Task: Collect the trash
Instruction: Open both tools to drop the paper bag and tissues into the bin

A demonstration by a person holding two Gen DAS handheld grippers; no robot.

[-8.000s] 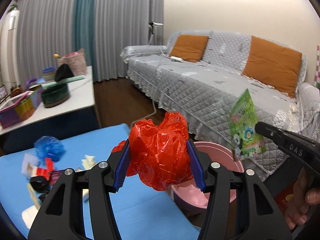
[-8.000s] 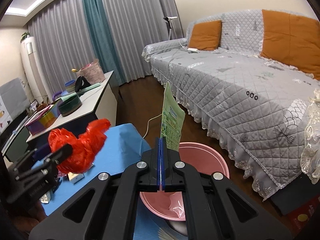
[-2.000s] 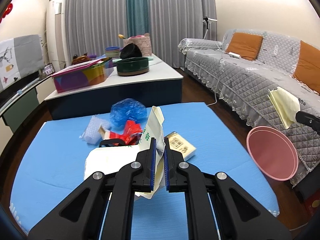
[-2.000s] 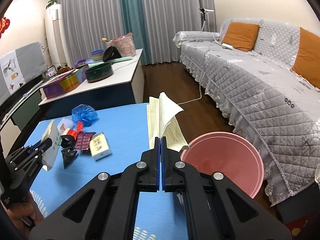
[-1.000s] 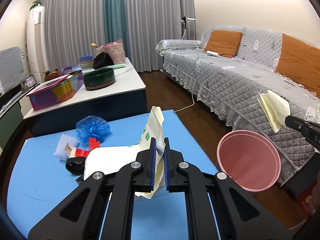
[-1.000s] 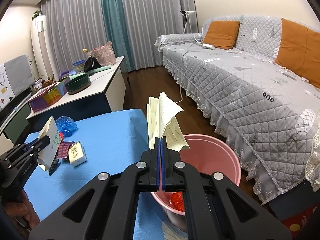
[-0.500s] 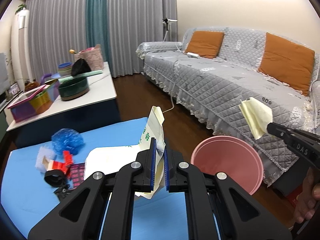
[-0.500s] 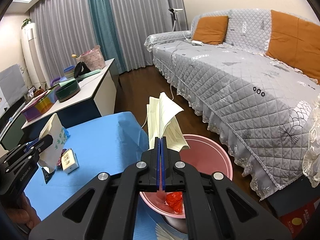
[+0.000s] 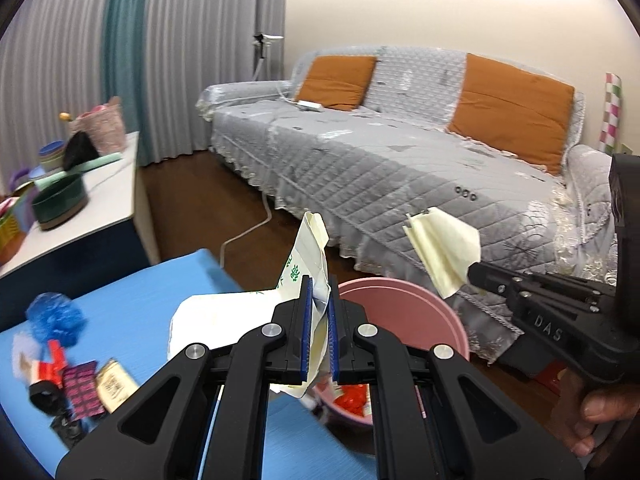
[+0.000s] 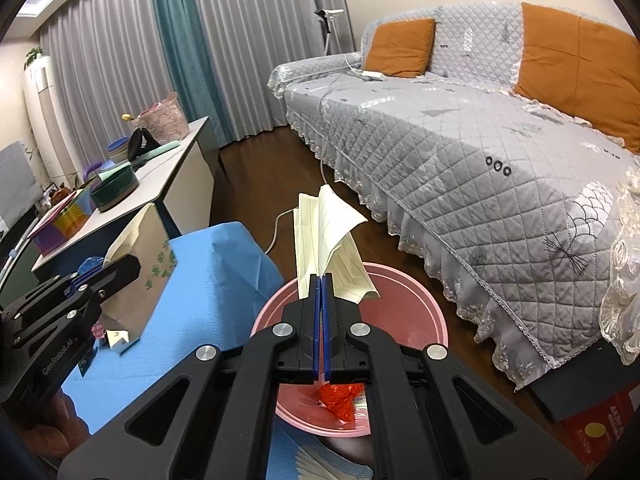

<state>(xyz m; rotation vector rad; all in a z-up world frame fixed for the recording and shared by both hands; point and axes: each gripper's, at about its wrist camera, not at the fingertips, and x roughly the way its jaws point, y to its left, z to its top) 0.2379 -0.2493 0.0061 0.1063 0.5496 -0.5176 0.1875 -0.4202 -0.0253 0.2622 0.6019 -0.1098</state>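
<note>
Landmark: pink bin [image 10: 434,316], on the floor between the blue table [image 10: 208,280] and the grey sofa [image 10: 480,152].

R gripper [image 10: 321,280]: jaws pressed together, clamped on a folded sheet of pale yellow lined paper [image 10: 324,240]. The paper stands up from the blue pads and fans out above the bin's near rim. In the L wrist view the same paper [image 9: 444,252] hangs off the R gripper [image 9: 472,272] tip, above the bin's far-right side [image 9: 420,304].

L gripper [image 9: 319,312]: jaws nearly together, pinching the top of a cream paper bag w/ green print [image 9: 304,268]. The bag's body trails toward the table side of the bin; its lower corner droops by the bin's near rim. From the R wrist view the bag [image 10: 140,264] and the L gripper [image 10: 108,276] sit left of the bin, over the table.

Inside the bin: crumpled red plastic [image 10: 340,398] at the bottom, plus sth pale beside it, too small to tell.

On the table, well apart from the bin on the far side: blue crumpled wrap [image 9: 56,316], small red item [image 9: 52,364], dark patterned packet [image 9: 82,388], small cream box [image 9: 114,384], black bits [image 9: 44,398]. All a bit blurred.

White low cabinet [image 10: 172,176] beyond the table holds a dark green bowl [image 10: 114,192] & coloured tubs.
</note>
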